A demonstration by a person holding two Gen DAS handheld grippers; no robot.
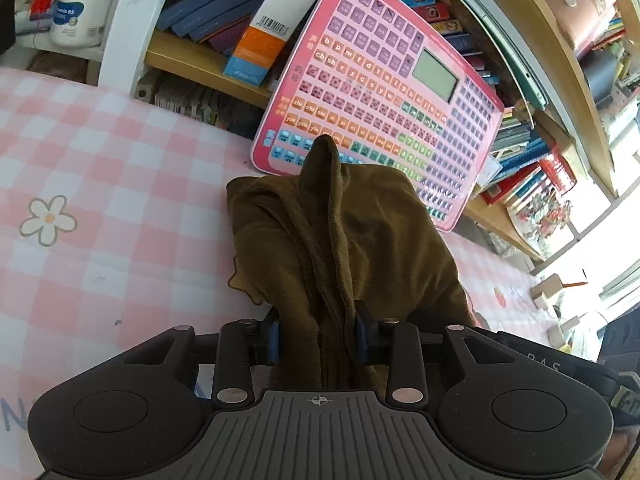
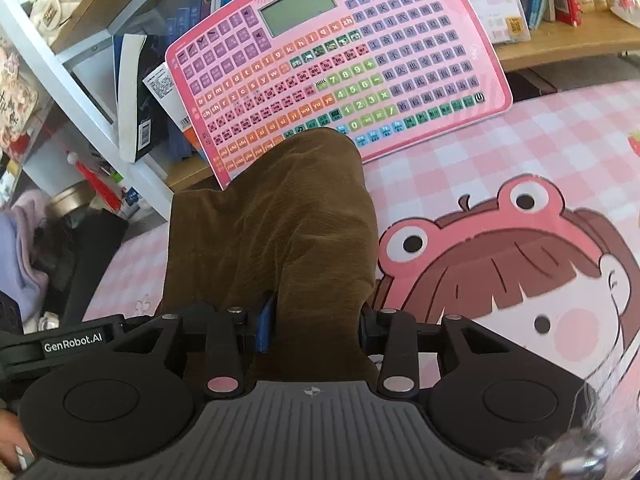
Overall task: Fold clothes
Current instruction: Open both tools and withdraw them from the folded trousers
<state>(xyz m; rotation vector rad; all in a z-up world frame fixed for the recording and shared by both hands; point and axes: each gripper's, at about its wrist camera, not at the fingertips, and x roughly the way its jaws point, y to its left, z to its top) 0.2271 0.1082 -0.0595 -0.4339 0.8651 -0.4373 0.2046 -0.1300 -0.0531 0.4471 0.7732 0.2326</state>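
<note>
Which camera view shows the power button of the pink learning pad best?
The right wrist view: the power button sits unobstructed at the corner of the pink learning pad. In the left wrist view the pad appears, but I cannot make out that button.

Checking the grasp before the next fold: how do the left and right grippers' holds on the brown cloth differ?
The left gripper pinches a narrow, ropy bunch of the brown cloth; the right gripper clamps a wider, smoother fold, fingers further apart. Both are shut on that cloth above the pink checked mat.
</note>
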